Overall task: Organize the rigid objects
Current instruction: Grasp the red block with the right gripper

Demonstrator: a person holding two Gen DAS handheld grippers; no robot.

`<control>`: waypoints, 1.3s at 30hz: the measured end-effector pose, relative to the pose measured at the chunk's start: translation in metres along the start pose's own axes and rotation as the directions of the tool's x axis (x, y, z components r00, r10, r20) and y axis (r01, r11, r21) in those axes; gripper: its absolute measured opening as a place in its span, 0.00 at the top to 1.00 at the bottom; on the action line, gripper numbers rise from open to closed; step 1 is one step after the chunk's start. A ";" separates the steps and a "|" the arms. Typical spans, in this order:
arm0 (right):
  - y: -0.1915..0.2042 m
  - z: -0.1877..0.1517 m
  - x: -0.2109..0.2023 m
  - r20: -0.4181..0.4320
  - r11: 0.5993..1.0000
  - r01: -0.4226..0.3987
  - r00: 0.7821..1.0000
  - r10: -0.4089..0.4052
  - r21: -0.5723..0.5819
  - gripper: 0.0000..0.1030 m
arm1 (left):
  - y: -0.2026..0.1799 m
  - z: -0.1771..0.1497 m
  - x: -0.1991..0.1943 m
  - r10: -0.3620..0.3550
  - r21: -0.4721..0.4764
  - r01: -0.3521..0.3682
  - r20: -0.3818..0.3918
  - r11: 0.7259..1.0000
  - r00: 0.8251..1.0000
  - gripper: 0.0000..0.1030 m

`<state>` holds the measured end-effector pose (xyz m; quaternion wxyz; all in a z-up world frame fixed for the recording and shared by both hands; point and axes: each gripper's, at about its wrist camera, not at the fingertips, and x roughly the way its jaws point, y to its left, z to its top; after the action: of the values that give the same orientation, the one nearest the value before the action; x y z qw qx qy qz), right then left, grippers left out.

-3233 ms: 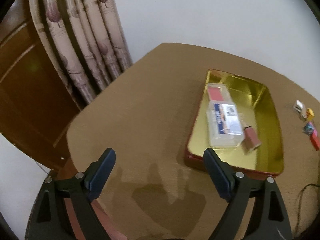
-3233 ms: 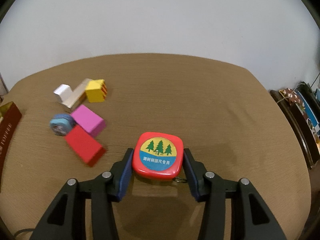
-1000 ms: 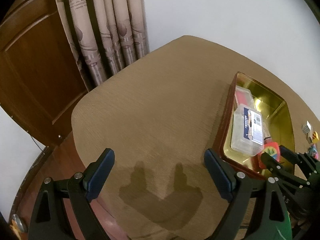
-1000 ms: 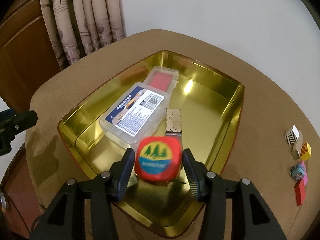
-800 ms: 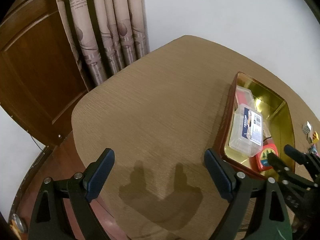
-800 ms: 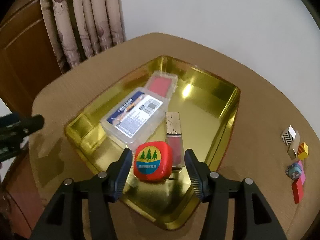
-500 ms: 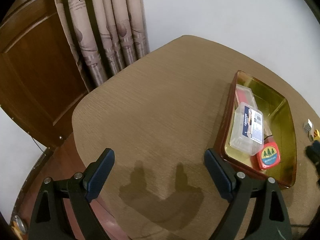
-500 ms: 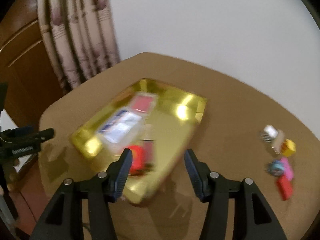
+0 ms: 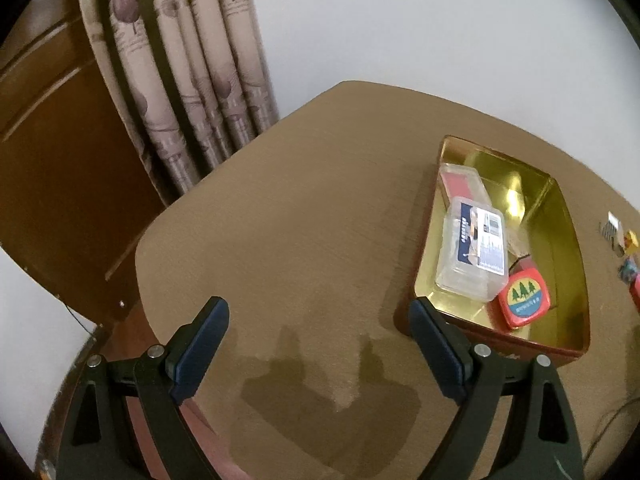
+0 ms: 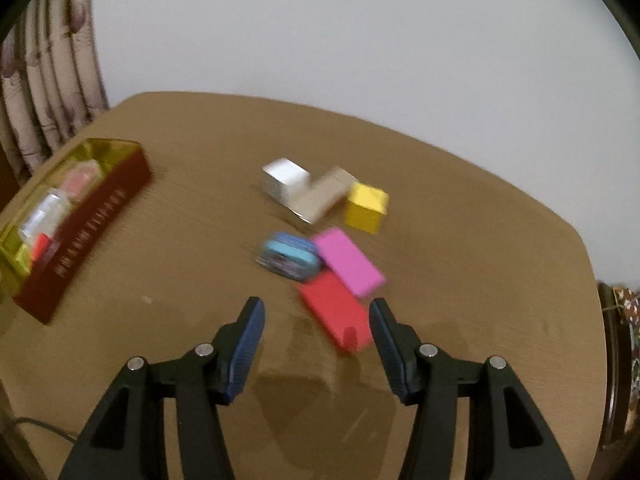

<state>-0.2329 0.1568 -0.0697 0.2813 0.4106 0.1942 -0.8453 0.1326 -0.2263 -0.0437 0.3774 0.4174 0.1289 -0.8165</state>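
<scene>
A gold tin tray (image 9: 568, 240) with dark red outer walls (image 10: 88, 224) holds a clear plastic case (image 9: 472, 252), a second clear case with red contents (image 9: 460, 184) and a red tape measure (image 9: 524, 300). To its right, loose on the table, lie a red block (image 10: 336, 316), a pink block (image 10: 348, 260), a blue round tin (image 10: 290, 258), a yellow cube (image 10: 366, 206), a tan block (image 10: 326, 196) and a white cube (image 10: 282, 178). My right gripper (image 10: 316, 344) is open and empty, just in front of the red block. My left gripper (image 9: 320, 344) hangs wide open over bare table, left of the tray.
The brown table (image 9: 304, 208) ends close below both grippers. A patterned curtain (image 9: 192, 80) and a wooden door (image 9: 52, 160) stand to the far left. A dark shelf with items (image 10: 624, 344) sits off the table's right edge. A thin cable (image 10: 40, 428) trails at the lower left.
My right gripper let go of the red tape measure in the tray, then swung right to the loose blocks. The left gripper barely shifted and stayed open.
</scene>
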 end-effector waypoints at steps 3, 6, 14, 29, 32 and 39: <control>-0.020 -0.007 0.012 -0.007 1.000 -0.012 1.000 0.012 0.009 0.46 | -0.011 -0.001 -0.002 -0.002 0.048 0.002 0.010 0.999 1.000 0.13; -0.027 -0.008 0.024 -0.012 0.999 -0.045 0.999 0.046 0.004 0.46 | -0.020 -0.001 -0.007 -0.027 0.078 0.026 0.009 0.997 1.000 0.13; -0.017 -0.010 0.046 0.019 0.995 -0.083 0.996 0.084 -0.055 0.46 | -0.070 0.008 -0.030 -0.105 0.212 0.094 0.041 0.973 0.994 0.12; -0.013 -0.030 0.034 0.051 0.997 -0.074 0.996 0.074 -0.009 0.71 | -0.242 0.020 -0.034 -0.298 0.447 0.279 -0.029 0.850 0.954 0.11; -0.030 -0.041 0.029 0.045 0.999 -0.032 0.999 0.030 0.039 0.71 | -0.281 0.015 -0.029 -0.329 0.453 0.334 -0.093 0.826 0.940 0.11; -0.051 -0.051 0.029 0.047 0.990 -0.002 0.999 -0.005 0.143 0.71 | -0.357 0.013 -0.015 -0.373 0.378 0.449 -0.258 0.810 0.891 0.11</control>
<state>-0.2497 0.2153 -0.1180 0.2550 0.4096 0.1268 -0.8666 -0.1283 0.0181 -0.0610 0.0778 0.5203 0.0659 -0.8479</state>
